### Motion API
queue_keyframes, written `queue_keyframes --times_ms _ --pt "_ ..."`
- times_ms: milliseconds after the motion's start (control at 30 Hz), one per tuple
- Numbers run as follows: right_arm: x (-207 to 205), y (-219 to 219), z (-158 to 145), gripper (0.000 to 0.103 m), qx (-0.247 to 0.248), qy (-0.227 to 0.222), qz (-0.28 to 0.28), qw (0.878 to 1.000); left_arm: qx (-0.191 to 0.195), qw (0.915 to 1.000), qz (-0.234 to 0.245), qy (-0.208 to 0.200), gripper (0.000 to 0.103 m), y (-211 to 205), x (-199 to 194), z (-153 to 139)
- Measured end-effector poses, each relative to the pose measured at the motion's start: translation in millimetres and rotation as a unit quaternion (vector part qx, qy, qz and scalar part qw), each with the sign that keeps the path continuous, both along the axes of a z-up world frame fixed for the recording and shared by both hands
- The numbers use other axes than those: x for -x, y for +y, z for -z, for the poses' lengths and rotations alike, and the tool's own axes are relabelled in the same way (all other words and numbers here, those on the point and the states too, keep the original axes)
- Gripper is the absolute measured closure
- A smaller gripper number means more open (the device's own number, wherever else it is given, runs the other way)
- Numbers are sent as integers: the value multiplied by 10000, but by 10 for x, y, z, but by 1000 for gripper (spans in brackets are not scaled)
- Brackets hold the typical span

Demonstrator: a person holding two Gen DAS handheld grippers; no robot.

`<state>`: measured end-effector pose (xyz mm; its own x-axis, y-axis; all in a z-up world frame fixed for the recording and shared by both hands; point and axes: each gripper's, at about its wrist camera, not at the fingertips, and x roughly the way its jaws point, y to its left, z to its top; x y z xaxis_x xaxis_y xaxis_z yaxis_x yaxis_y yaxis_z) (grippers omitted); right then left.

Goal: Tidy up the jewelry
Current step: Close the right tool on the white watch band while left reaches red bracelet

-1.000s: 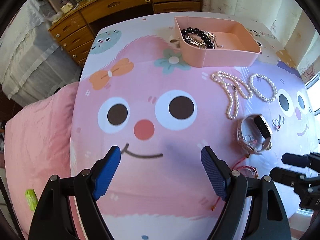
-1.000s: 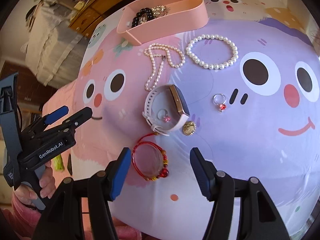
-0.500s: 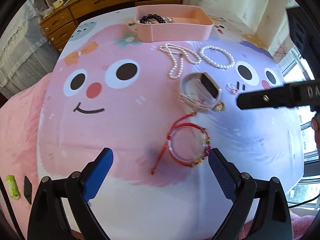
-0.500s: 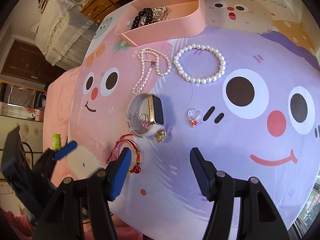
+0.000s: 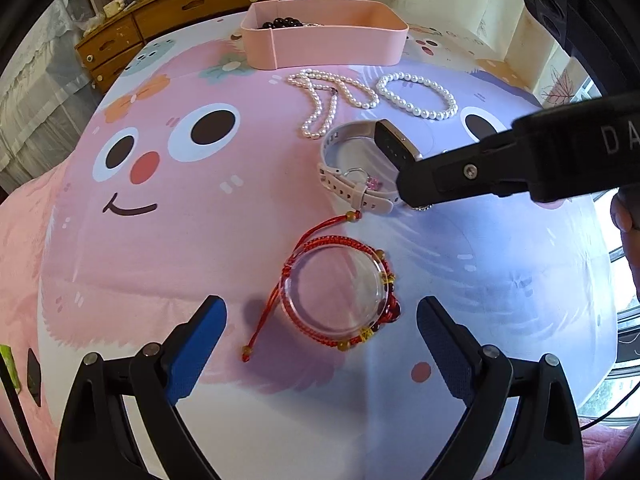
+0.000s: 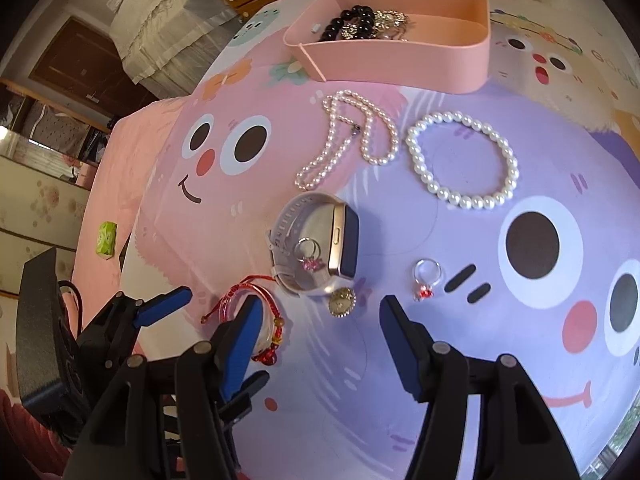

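Observation:
My left gripper (image 5: 322,340) is open, its blue pads either side of a red cord bracelet with a clear bangle (image 5: 340,300), just short of it. The bracelet also shows in the right wrist view (image 6: 264,320), partly behind a finger. My right gripper (image 6: 316,344) is open and empty above the cloth, near a gold brooch (image 6: 341,301). A pink-strapped smartwatch (image 5: 360,168) (image 6: 316,240) has a pink-stone ring (image 6: 309,256) inside its loop. A red-stone ring (image 6: 426,278), a pearl necklace (image 6: 348,136), and a pearl bracelet (image 6: 464,160) lie on the cloth. A pink tray (image 6: 404,60) holds black beads.
The cartoon-print tablecloth (image 5: 200,220) covers the table. A wooden dresser (image 5: 192,4) stands behind the tray. A pink bed (image 6: 100,208) with a green packet (image 6: 106,238) lies to the left. The right gripper's body (image 5: 520,160) hangs over the watch in the left wrist view.
My left gripper has swung right and come down around the red cord bracelet. My right gripper has shifted right, past the bracelet, towards the brooch. Both stayed open.

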<state>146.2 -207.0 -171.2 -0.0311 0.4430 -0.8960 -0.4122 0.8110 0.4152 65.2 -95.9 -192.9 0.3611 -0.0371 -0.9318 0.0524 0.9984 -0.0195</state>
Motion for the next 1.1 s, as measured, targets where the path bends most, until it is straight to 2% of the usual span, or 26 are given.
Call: queue_keyframes --times_ms 67,200,367,500,567,633,733,833,1100 --pt "-27 15 23 43 29 -40 -39 10000 -55 10000 22 -28 8 -24 -26 29" --pt "-80 39 72 53 51 -62 -117 9999 -134 9999 -100 -21 8 -57 -66 97" --pt "-108 50 91 57 56 -136 -218 9997 30 9996 -271 -122 8 -26 -86 122" --pt "-144 88 100 61 88 -278 -261 9992 16 9993 -222 -295 8 -26 -76 122" --pt "-159 93 114 65 111 -283 -226 9993 16 9990 -285 -355 13 -30 -55 114" --pt "-172 85 123 71 63 -236 -189 9995 14 9986 -293 -432 26 -62 -13 89" --pt "-187 93 139 81 63 -216 -187 9996 16 9987 -131 -483 40 -122 26 56" --pt "-184 98 121 88 36 -249 -278 9993 43 9989 -129 -455 41 -118 22 44" --pt "-188 90 89 93 88 -361 -292 9989 63 9990 -182 -396 43 -105 16 24"
